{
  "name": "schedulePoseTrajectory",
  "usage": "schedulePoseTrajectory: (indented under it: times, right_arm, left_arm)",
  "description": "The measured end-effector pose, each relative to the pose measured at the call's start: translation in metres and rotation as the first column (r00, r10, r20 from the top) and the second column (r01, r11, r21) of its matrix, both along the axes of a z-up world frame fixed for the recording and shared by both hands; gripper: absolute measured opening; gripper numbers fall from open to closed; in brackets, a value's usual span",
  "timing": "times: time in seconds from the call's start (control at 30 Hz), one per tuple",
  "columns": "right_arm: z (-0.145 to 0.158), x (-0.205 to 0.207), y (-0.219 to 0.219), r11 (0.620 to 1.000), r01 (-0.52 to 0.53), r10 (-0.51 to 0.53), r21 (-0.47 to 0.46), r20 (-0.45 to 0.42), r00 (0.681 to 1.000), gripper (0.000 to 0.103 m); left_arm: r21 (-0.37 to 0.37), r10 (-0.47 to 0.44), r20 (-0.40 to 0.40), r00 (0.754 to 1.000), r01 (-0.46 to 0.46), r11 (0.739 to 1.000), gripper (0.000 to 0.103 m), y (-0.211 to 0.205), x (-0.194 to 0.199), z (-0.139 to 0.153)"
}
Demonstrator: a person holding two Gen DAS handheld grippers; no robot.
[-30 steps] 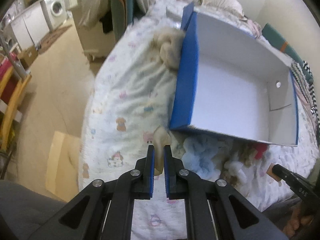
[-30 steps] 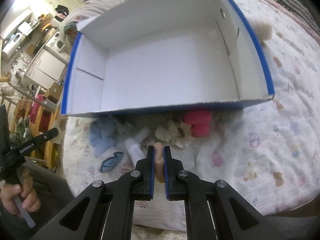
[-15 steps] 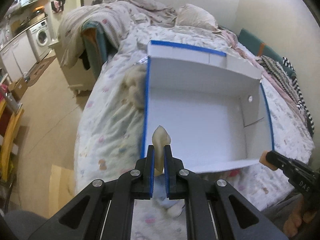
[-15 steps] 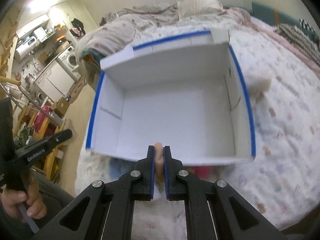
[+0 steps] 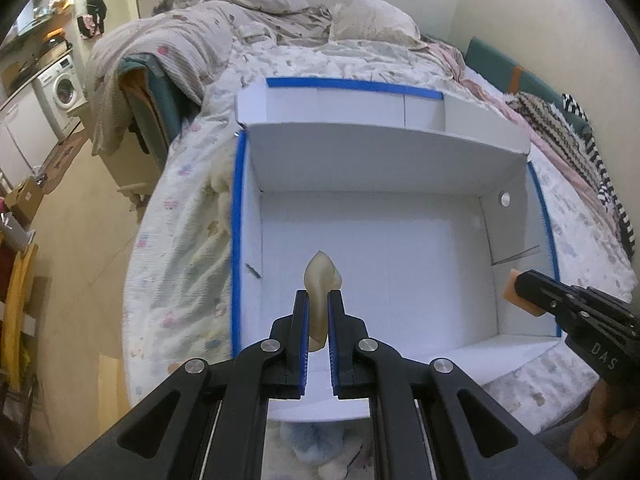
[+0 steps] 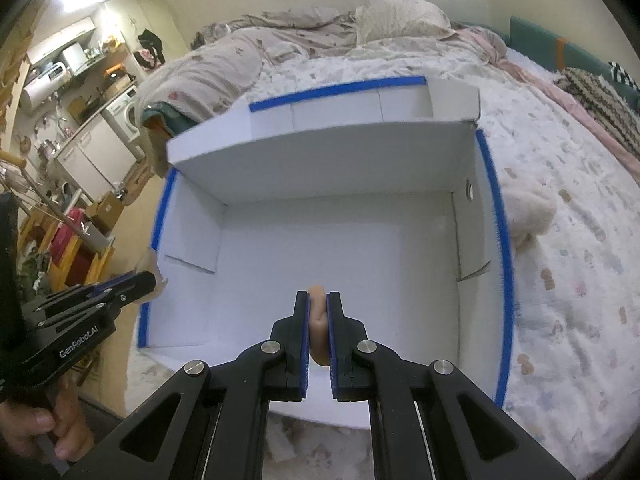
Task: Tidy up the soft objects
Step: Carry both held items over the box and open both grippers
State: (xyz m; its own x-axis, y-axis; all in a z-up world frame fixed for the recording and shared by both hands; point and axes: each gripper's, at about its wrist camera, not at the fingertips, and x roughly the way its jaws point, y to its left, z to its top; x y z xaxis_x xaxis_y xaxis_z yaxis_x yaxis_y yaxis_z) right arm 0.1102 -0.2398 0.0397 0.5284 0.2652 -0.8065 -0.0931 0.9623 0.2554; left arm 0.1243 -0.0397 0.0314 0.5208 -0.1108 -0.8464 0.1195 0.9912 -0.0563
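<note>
A white box with blue edges [image 5: 240, 208] [image 6: 500, 240] lies open on the bed; its inside is bare. My left gripper [image 5: 318, 300] is shut on a pale beige soft piece [image 5: 320, 276] and holds it above the box's near left part. My right gripper [image 6: 318, 300] is shut on a peach soft piece [image 6: 319, 320] above the box's near middle. The right gripper also shows in the left wrist view [image 5: 516, 286], the left gripper in the right wrist view [image 6: 150, 280]. A pale blue fluffy item [image 5: 316, 446] lies just before the box's near wall.
A cream plush [image 6: 528, 216] lies on the patterned bedspread [image 6: 572, 292] against the box's right wall; another cream plush [image 5: 222, 188] lies by the left wall. Crumpled bedding and a pillow [image 5: 372, 20] sit behind. Floor and washing machine [image 5: 64, 84] are to the left.
Both grippers rose from the pile of soft items in front of the box and moved forward over its near wall, each carrying its piece.
</note>
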Motion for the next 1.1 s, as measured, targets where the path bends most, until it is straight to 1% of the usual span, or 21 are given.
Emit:
schedulePoseTrajectory:
  times: [0.07,0.13,0.23,0.27,0.33,0.47,0.57,0.67,0.73,0.9,0.97,1.1]
  right_arm:
    - [-0.010,0.006,0.000,1.000,0.004,-0.004,-0.001,-0.013,1.000,0.009]
    - [-0.024,0.012,0.000,1.000,0.018,-0.018,-0.001,-0.036,0.999,0.009]
    - [-0.042,0.018,0.000,1.000,0.029,-0.029,-0.007,-0.062,0.998,0.009]
    - [-0.047,0.020,0.001,1.000,0.027,-0.028,-0.013,-0.071,0.997,0.009]
    - [-0.056,0.023,0.002,1.000,0.021,-0.022,-0.008,-0.098,0.995,0.009]
    - [-0.069,0.028,0.005,1.000,0.010,-0.012,-0.017,-0.133,0.991,0.009]
    - [-0.077,0.028,0.010,1.000,0.001,-0.004,-0.023,-0.159,0.987,0.010]
    - [-0.086,0.029,0.014,1.000,-0.017,0.012,-0.026,-0.190,0.982,0.010]
    - [-0.090,0.029,0.016,0.999,-0.029,0.023,-0.028,-0.203,0.979,0.010]
    - [-0.094,0.031,0.015,0.999,-0.030,0.024,-0.025,-0.229,0.973,0.010]
    - [-0.095,0.030,0.015,0.999,-0.032,0.023,-0.036,-0.231,0.973,0.010]
    - [-0.092,0.031,0.011,0.999,-0.022,0.015,-0.028,-0.225,0.974,0.010]
  left_arm:
    - [-0.008,-0.017,-0.005,1.000,0.017,1.000,0.008,-0.005,0.006,-0.012]
    - [-0.027,-0.053,-0.007,0.999,0.053,0.998,0.008,-0.009,0.010,-0.027]
    - [-0.025,-0.053,-0.057,0.997,0.052,0.998,0.008,-0.014,0.017,-0.050]
    - [-0.023,-0.055,-0.065,0.996,0.053,0.998,0.008,-0.015,0.018,-0.055]
    - [0.014,-0.065,-0.061,0.996,0.066,0.998,0.008,-0.022,0.020,-0.062]
    - [0.038,-0.065,-0.064,0.996,0.067,0.997,0.008,-0.027,0.022,-0.071]
    - [0.073,-0.060,-0.058,0.996,0.064,0.995,0.009,-0.031,0.024,-0.077]
    - [0.077,-0.072,-0.063,0.995,0.077,0.994,0.009,-0.033,0.024,-0.082]
    - [0.095,-0.066,-0.055,0.996,0.071,0.993,0.009,-0.034,0.023,-0.083]
    - [0.098,-0.065,-0.059,0.996,0.070,0.993,0.009,-0.035,0.024,-0.087]
    - [0.098,-0.064,-0.060,0.996,0.070,0.993,0.009,-0.035,0.024,-0.087]
    - [0.096,-0.053,-0.066,0.996,0.059,0.994,0.011,-0.034,0.025,-0.089]
